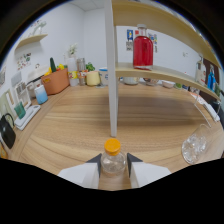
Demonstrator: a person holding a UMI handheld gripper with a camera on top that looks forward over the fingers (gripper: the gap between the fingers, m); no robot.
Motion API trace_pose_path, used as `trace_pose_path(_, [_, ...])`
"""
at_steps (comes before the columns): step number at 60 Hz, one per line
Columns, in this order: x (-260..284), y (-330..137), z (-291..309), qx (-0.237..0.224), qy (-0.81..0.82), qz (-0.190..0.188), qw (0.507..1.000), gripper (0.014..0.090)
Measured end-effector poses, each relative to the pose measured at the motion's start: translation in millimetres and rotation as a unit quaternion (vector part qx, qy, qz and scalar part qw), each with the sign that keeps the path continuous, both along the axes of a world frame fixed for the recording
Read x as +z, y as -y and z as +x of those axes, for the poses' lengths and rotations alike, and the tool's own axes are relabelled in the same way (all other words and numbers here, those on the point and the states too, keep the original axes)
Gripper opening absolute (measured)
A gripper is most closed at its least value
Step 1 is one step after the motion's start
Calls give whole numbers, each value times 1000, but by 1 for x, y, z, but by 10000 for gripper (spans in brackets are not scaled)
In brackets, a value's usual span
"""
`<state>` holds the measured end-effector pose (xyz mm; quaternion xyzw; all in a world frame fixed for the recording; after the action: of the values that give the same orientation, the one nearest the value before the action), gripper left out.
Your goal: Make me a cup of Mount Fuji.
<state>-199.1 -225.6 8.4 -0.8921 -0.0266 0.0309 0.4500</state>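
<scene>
Clear orange-capped bottle (113, 159) in tool (114, 161)

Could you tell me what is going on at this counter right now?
A hand-held gripper has a small clear bottle with an orange cap between its fingers on the wooden counter; whether they press on it is unclear. An empty glass lies off to one side, and a bottle of red liquid stands on the shelf beyond.

bottle (113, 159) base hidden behind the tongs (113, 161) | contact of the tongs with the bottle: cannot tell | clear glass (194, 145) contents unreadable | far clutter on the surface (150, 117) too small to identify | red bottle (142, 49) label illegible
</scene>
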Motion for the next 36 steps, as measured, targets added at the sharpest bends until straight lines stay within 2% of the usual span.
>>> trace_pose_path(5, [5, 7, -4, 17, -9, -1, 1000, 578])
trace_pose_path(6, [7, 8, -5, 21, -12, -1, 1000, 644])
trace_pose_path(7, [9, 10, -6, 26, -14, -1, 1000, 757])
trace_pose_path(11, [27, 17, -6, 40, -23, 9, 999, 852])
trace_pose_path(20, [90, 40, 13, 61, -38, 63, 995, 862])
trace_pose_path(27, [128, 57, 54, 62, -42, 106, 992, 868])
trace_pose_path(36, [132, 67, 131, 40, -27, 122, 991, 863])
